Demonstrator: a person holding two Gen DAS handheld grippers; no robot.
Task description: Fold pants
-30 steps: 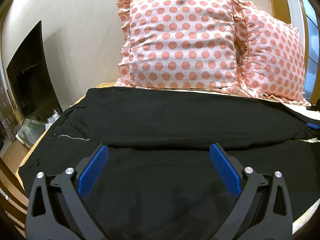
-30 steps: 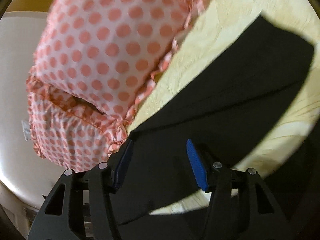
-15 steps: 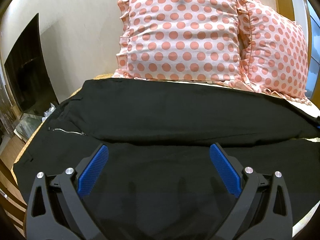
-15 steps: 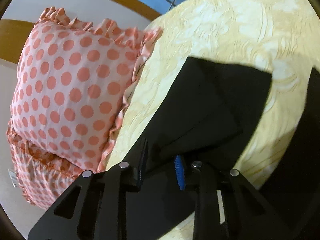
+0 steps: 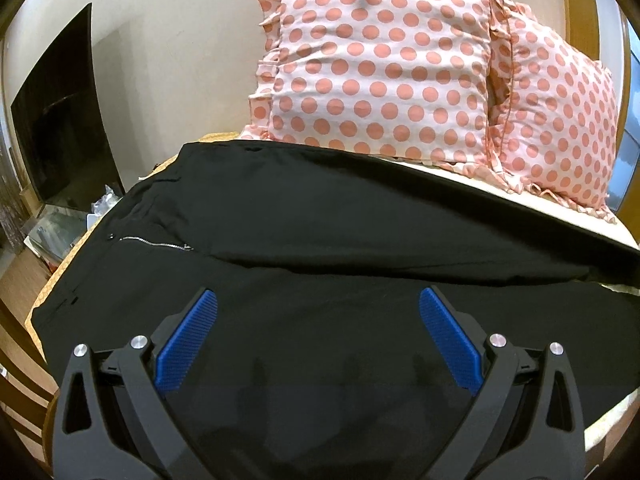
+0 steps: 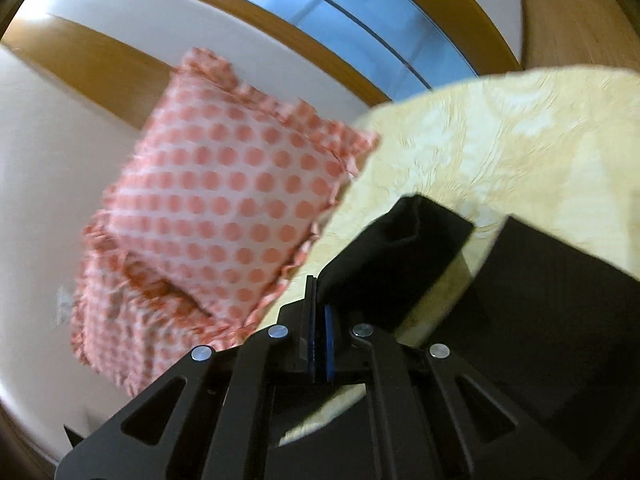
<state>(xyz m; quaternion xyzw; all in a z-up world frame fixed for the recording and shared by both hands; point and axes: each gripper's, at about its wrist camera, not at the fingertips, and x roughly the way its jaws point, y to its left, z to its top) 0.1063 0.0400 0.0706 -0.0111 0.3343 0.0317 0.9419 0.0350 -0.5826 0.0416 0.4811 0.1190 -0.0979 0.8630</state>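
Note:
Black pants [image 5: 328, 232] lie spread across a yellow bedspread, waist and silver zipper [image 5: 154, 243] at the left, both legs running right. My left gripper [image 5: 318, 336] is open and empty, hovering over the near leg. My right gripper [image 6: 318, 312] is shut on the far pant leg [image 6: 396, 248] near its hem and holds that end lifted off the bedspread [image 6: 500, 148]. The near leg's end [image 6: 560, 280] lies flat to the right.
Two pink polka-dot pillows [image 5: 380, 64] [image 5: 556, 120] lean on the wall behind the pants; one shows in the right wrist view [image 6: 224, 200]. A dark TV screen [image 5: 60, 120] and clutter stand left of the bed. A wood-framed window [image 6: 320, 12] is beyond the bed.
My right gripper closed on the far pant leg's end and lifted it, tilting toward the window. My left gripper stayed open and edged slightly over the near leg.

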